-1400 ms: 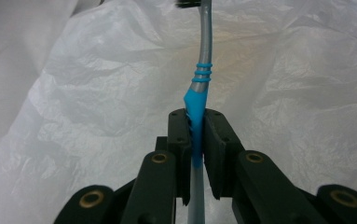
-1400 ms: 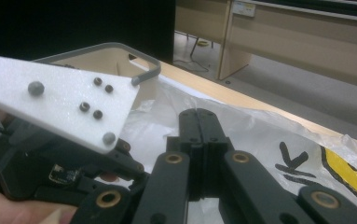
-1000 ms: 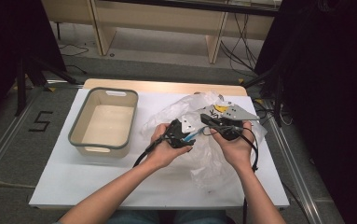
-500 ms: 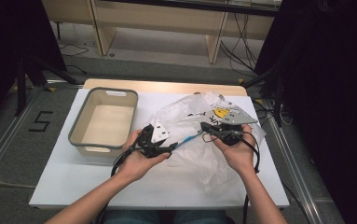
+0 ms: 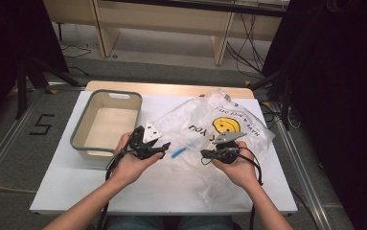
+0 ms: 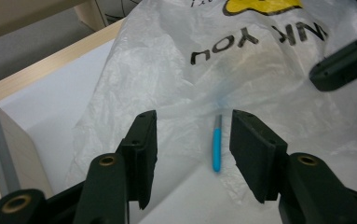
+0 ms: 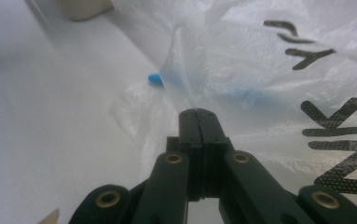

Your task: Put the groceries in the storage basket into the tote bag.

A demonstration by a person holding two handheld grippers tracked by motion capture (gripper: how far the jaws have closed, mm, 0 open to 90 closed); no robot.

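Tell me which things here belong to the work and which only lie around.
In use:
- plastic bag, pinched by the right gripper
- blue pen, half out of the bag, before the open left gripper

Lying about:
- grey basket

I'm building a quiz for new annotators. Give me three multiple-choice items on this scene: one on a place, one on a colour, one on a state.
1. Where does the blue pen lie?
A. in the basket
B. at the plastic bag's edge
C. on the floor

2. What colour is the bag's smiley face?
A. yellow
B. red
C. green

3. How do the right tool's jaws stand?
A. wide open
B. shut on the bag
C. shut on the pen

Answers: 1 B, it lies at the plastic bag's edge, ahead of the left tool; 2 A, the print is yellow; 3 B, film is pinched between closed jaws.
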